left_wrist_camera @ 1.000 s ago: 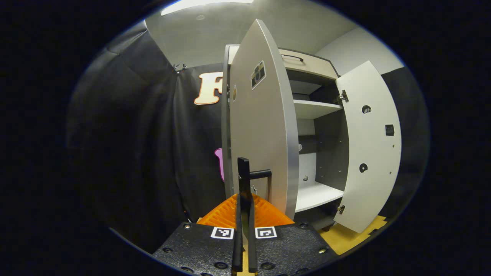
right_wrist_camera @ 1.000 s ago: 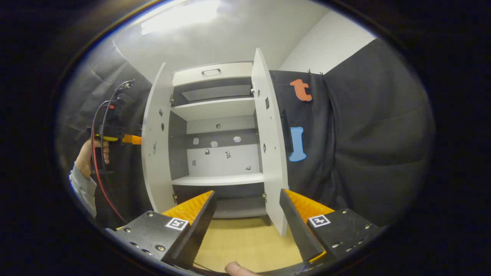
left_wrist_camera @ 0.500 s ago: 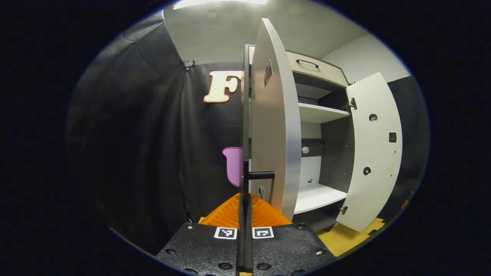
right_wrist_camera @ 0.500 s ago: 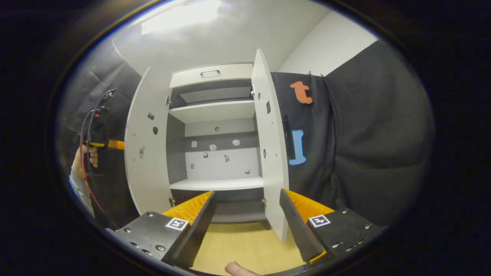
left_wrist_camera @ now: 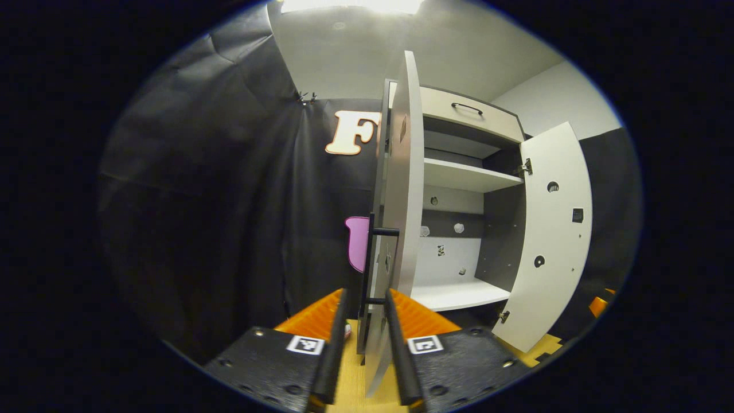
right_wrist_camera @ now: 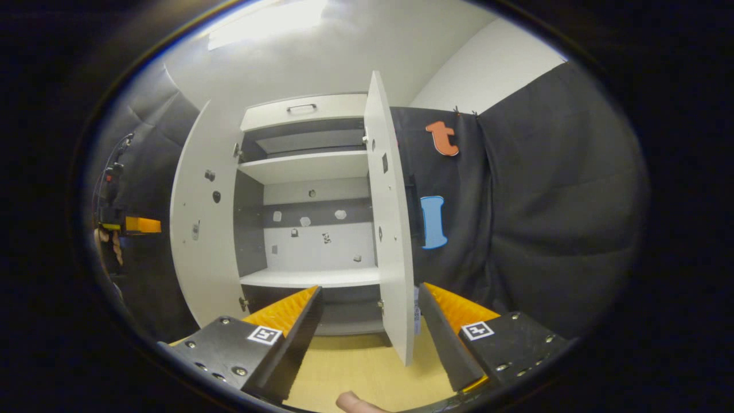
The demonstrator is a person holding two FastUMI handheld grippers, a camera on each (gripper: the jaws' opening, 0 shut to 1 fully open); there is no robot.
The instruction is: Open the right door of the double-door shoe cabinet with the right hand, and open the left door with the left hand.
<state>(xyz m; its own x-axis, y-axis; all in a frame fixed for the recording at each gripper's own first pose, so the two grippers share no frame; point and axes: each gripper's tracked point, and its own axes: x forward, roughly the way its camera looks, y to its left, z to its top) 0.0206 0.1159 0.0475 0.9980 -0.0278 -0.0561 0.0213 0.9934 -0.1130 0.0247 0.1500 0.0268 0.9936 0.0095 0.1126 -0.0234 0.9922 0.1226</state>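
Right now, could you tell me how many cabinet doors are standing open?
2. The left door is swung out at the cabinet's left side, and the right door stands out at its right side. None looks hidden.

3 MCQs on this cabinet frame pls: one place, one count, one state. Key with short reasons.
1. Where is the drawer with the bar handle?
A. top of the cabinet
B. bottom of the cabinet
C. on the floor

2. How many cabinet doors stand open?
A. none
B. one
C. two

3. How are the left hand-held gripper's fingers?
A. clamped on the door handle
B. apart, the door edge between them
C. shut on nothing

Key:
1 A: the drawer sits above the upper shelf.
2 C: the left door and right door both swing clear of the cabinet.
3 B: the left hand-held gripper is spread, with the door handle beyond its tips.
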